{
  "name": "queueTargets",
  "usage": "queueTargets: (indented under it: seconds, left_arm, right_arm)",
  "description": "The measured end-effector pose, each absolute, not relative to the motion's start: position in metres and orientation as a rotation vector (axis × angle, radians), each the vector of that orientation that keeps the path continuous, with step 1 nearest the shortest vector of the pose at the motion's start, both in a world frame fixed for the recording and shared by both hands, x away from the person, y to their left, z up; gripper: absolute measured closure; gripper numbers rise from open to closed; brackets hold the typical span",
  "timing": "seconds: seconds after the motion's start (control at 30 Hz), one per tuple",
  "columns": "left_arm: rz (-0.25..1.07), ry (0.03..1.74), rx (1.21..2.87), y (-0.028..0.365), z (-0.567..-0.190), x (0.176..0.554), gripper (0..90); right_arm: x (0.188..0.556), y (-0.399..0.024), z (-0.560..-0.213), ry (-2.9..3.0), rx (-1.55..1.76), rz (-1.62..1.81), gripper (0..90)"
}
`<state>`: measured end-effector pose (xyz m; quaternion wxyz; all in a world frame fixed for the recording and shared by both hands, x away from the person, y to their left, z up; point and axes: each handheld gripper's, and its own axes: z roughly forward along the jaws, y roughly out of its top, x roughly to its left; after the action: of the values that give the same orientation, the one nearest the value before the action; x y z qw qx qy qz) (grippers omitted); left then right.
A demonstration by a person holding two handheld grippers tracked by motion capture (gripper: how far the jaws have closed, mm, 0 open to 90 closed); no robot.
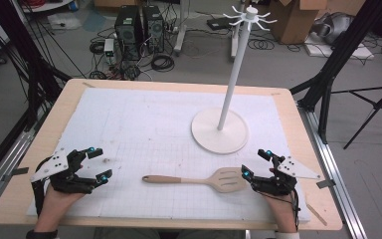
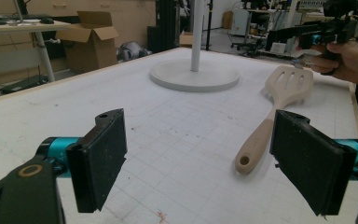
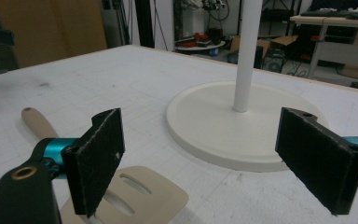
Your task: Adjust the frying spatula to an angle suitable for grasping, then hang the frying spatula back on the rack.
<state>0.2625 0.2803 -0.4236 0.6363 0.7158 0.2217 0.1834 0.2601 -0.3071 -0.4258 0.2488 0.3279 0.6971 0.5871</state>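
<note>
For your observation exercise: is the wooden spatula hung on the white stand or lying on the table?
Lying on the table. The spatula rests flat on the white mat, in front of the stand, with neither gripper touching it.

High view looks down/forward over whole table (image 1: pixel 278 107); both gripper views sit low, close, facing far, sharing spatula (image 2: pixel 270 123) and, probably, stand base (image 3: pixel 242 135).

wooden slotted spatula (image 1: pixel 199 179) | flat on mat | head toward right
</note>
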Motion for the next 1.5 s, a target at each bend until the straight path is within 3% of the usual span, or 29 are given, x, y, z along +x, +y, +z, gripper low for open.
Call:
queueTargets:
  seconds: [0.43, 0.73, 1.5]
  left_arm:
    - [0.415, 0.468, 1.629, 0.276, -0.420, 0.262, 19.1]
    - [0.393, 0.447, 1.633, 0.272, -0.421, 0.264, 18.4]
    - [0.368, 0.420, 1.664, 0.260, -0.421, 0.263, 18.2]
  right_arm:
    - [0.260, -0.310, -0.415, 1.926, 0.852, 1.644, 15.1]
    - [0.267, -0.300, -0.396, 2.039, 0.741, 1.635, 21.7]
    - [0.297, -0.193, -0.389, 2.642, 0.341, 1.378, 33.3]
